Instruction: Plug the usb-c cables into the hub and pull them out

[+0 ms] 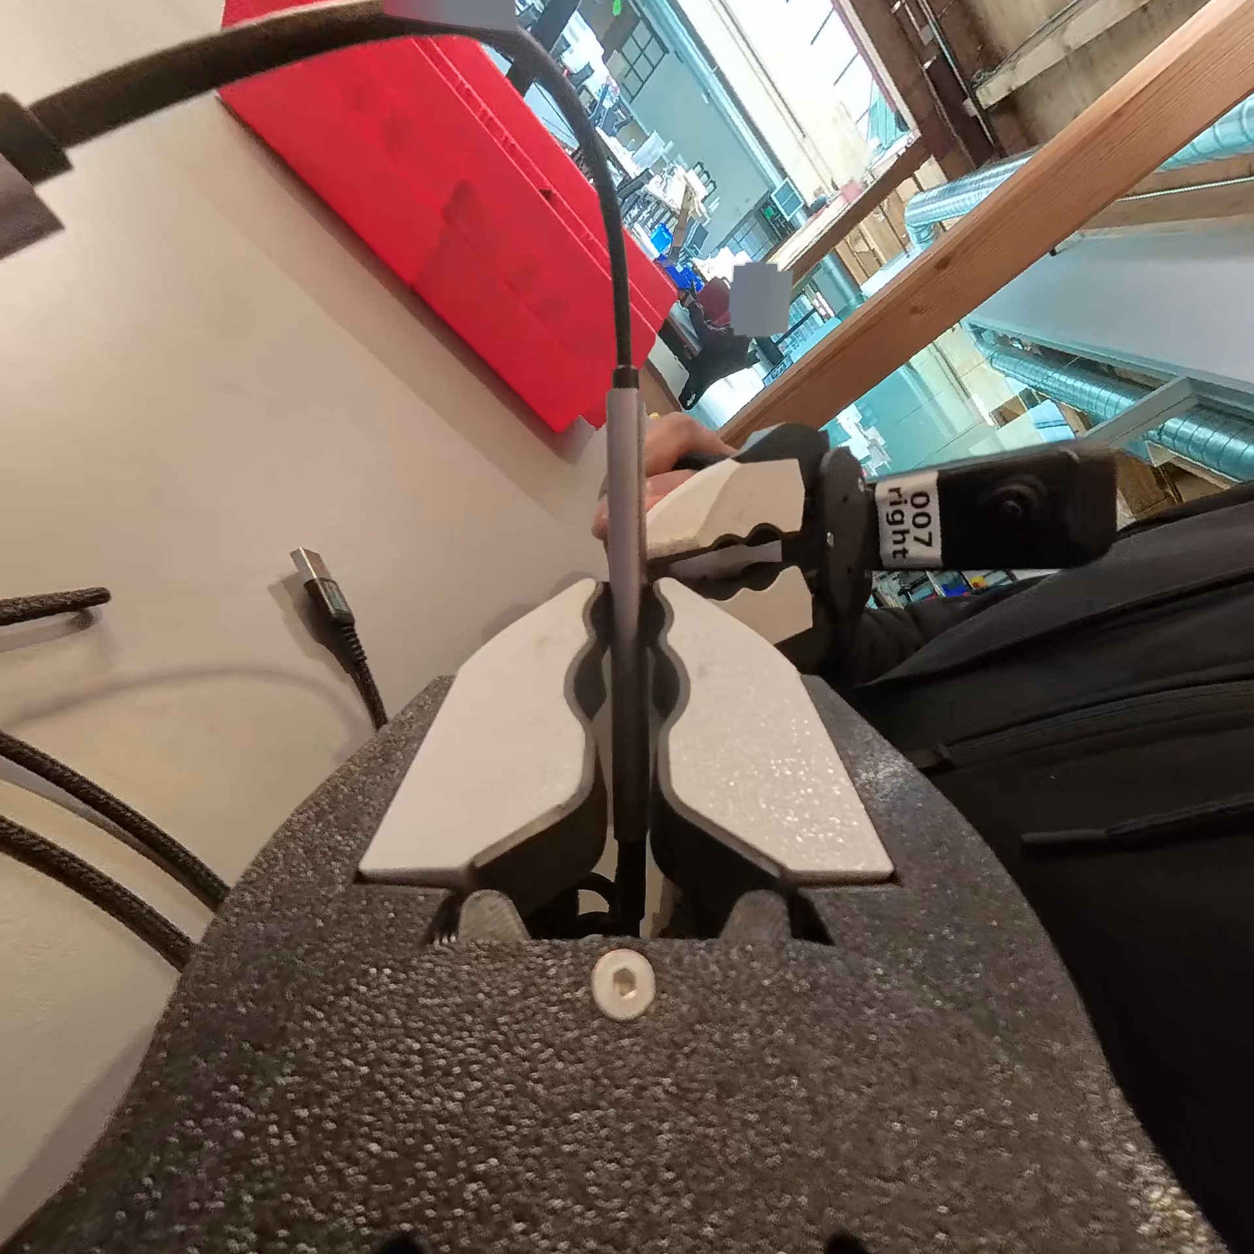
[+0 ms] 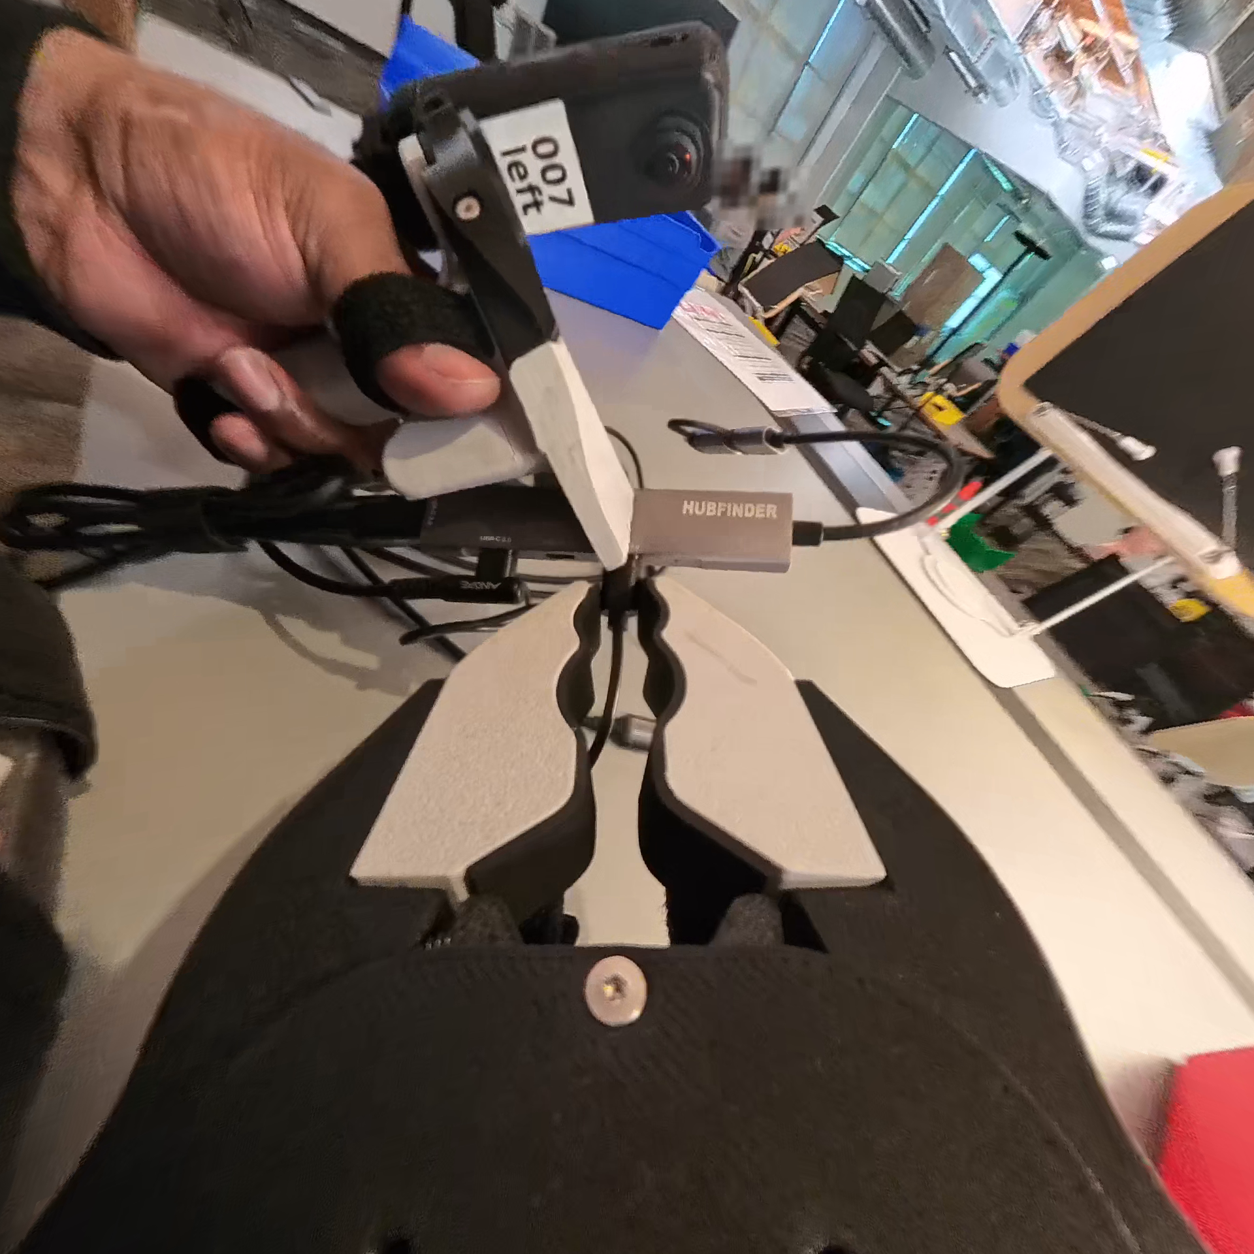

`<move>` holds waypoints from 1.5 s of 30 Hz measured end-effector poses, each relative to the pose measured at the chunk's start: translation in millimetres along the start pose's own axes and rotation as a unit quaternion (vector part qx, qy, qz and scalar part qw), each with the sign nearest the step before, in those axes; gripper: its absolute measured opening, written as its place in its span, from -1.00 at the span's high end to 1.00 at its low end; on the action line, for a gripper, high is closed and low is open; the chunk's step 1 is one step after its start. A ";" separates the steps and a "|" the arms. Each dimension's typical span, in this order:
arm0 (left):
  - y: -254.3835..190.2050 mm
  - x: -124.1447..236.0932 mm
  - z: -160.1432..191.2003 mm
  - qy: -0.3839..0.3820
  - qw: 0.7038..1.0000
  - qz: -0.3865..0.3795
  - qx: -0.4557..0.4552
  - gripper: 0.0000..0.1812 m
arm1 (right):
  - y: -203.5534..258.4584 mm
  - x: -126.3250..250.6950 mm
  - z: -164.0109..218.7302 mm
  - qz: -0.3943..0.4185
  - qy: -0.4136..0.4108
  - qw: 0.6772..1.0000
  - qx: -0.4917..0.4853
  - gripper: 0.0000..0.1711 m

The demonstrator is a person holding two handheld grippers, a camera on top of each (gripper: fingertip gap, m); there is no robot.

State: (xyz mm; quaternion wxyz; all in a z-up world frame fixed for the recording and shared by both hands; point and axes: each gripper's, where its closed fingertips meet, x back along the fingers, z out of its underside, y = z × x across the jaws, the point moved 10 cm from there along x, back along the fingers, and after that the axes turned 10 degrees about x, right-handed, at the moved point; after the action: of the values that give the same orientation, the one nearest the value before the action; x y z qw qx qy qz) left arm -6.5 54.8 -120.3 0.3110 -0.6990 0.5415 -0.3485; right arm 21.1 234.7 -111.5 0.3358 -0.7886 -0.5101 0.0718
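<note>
Your left gripper [image 1: 628, 611] is clamped on the hub [image 1: 624, 516], a slim grey metal bar that stands edge-on between the white fingers [image 1: 516, 733] in the left wrist view, with its own black braided lead [image 1: 611, 224] curving up and away from the far end. Seen from the right wrist view, the same hub [image 2: 712, 533] lies broadside, a flat grey slab with pale lettering on its face, held up off the desk [image 2: 237, 678] and crossed by a white finger of your left gripper [image 2: 614, 543].

Your right gripper [image 2: 621, 597] is closed on a small black usb-c plug [image 2: 619, 585] right at the hub's lower edge; its thin black cable [image 2: 606, 685] trails back between the fingers. You cannot tell whether the plug is fully seated.

Only the left wrist view shows a loose braided cable [image 1: 332, 611] lying on the desk [image 1: 169, 407] with its metal plug bare, and a red box [image 1: 441, 203] beyond it. Only the right wrist view shows your left hand [image 2: 203, 231] around the gripper handle, another plug [image 2: 499, 562] hanging from the hub's underside, a bundle of black cables [image 2: 136, 516] behind, and a blue bin [image 2: 611, 264].
</note>
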 end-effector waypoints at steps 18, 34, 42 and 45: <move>3.8 102.3 -18.7 -0.142 0.989 -0.026 -0.026 0.89 | -20.4 0.7 1.3 0.042 0.005 0.998 -0.052 0.75; 1.0 85.9 5.0 -0.038 0.996 -0.041 -0.063 0.89 | 20.3 -94.3 -52.5 0.001 0.050 0.995 0.088 0.87; 16.0 114.5 -1.4 -0.055 0.998 0.001 -0.023 0.90 | 26.0 -120.5 -66.7 0.021 0.069 0.996 0.051 0.86; 23.7 124.2 -4.7 -0.053 0.998 0.002 -0.015 0.90 | 33.2 -133.4 -73.7 0.053 0.110 0.992 0.039 0.87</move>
State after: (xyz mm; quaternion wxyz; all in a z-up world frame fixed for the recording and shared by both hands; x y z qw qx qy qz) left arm -2.0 -71.7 -118.3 0.3295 -0.7197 0.5312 -0.3020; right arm 17.2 78.9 -105.8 0.4161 -0.8038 -0.4247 0.0220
